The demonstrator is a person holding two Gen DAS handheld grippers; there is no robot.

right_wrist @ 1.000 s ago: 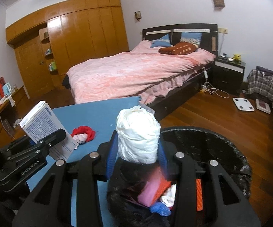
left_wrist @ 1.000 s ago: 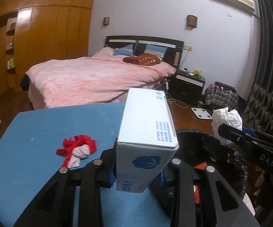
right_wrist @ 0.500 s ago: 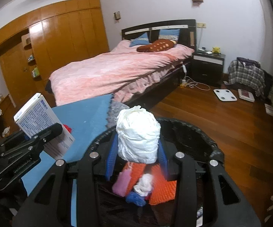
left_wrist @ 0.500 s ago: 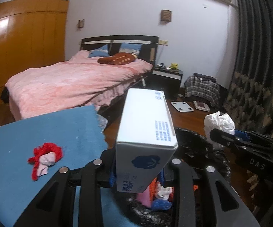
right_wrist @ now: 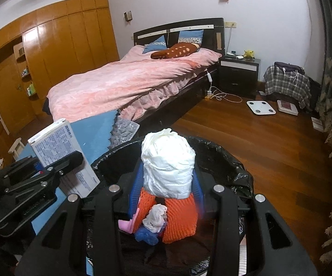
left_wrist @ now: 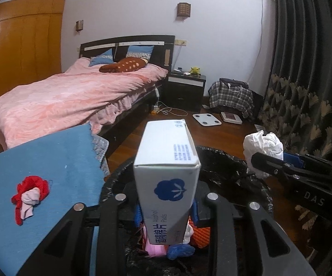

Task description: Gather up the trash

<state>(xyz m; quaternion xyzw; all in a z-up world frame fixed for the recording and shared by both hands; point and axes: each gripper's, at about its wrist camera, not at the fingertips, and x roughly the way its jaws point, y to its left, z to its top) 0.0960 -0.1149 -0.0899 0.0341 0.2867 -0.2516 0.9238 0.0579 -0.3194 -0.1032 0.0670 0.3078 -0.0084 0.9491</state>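
My left gripper (left_wrist: 167, 209) is shut on a white alcohol pads box (left_wrist: 168, 174), held upright over the near rim of a black-lined trash bin (left_wrist: 223, 161). My right gripper (right_wrist: 167, 184) is shut on a crumpled white paper wad (right_wrist: 168, 163), also above the bin (right_wrist: 232, 161). Inside the bin lie an orange foam net (right_wrist: 179, 216), pink and blue scraps and a small white wad. From the right wrist view the box (right_wrist: 62, 151) and left gripper show at the left. The paper wad (left_wrist: 263, 147) and right gripper appear at the right of the left wrist view.
A blue table (left_wrist: 39, 172) at the left carries a red and pink rag (left_wrist: 29, 194). Beyond are a pink bed (left_wrist: 69, 101), a dark nightstand (left_wrist: 185, 87), white scales (left_wrist: 206, 119) on the wooden floor, a plaid bag (left_wrist: 231, 94) and dark curtains (left_wrist: 304, 80) at the right.
Both grippers have moved off the blue table toward the right and slightly down, so box and paper wad now hang over the open bin. Neither grip has altered.
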